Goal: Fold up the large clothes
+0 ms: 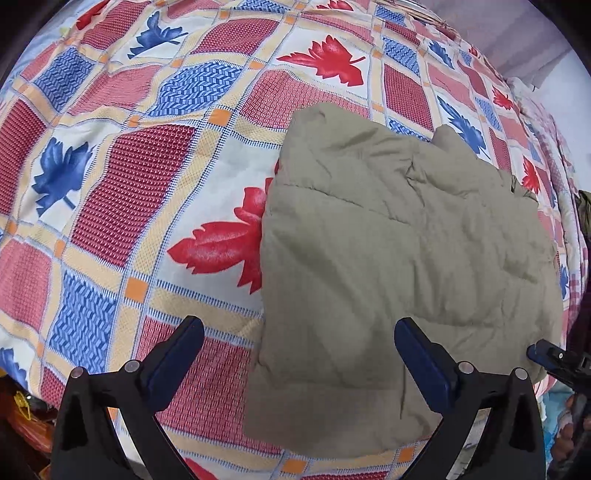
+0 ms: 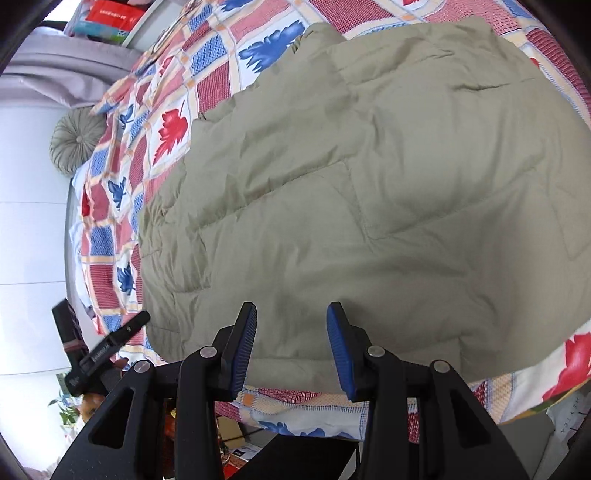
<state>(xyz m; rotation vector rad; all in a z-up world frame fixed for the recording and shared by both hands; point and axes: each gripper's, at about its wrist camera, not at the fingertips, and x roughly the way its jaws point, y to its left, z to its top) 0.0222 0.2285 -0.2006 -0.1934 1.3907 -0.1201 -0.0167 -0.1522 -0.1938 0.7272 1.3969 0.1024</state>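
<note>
A puffy khaki quilted jacket [image 2: 369, 192], folded into a rectangle, lies lengthwise away from the released left gripper [image 1: 299, 350] and right gripper [image 2: 291, 332].

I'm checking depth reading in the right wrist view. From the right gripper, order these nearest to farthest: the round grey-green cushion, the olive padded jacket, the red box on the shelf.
From the right gripper:
1. Olive padded jacket, directly ahead, its near hem at the fingertips.
2. Round grey-green cushion, off to the left beside the bedspread.
3. Red box, top left on the shelf, beyond the bed.
</note>
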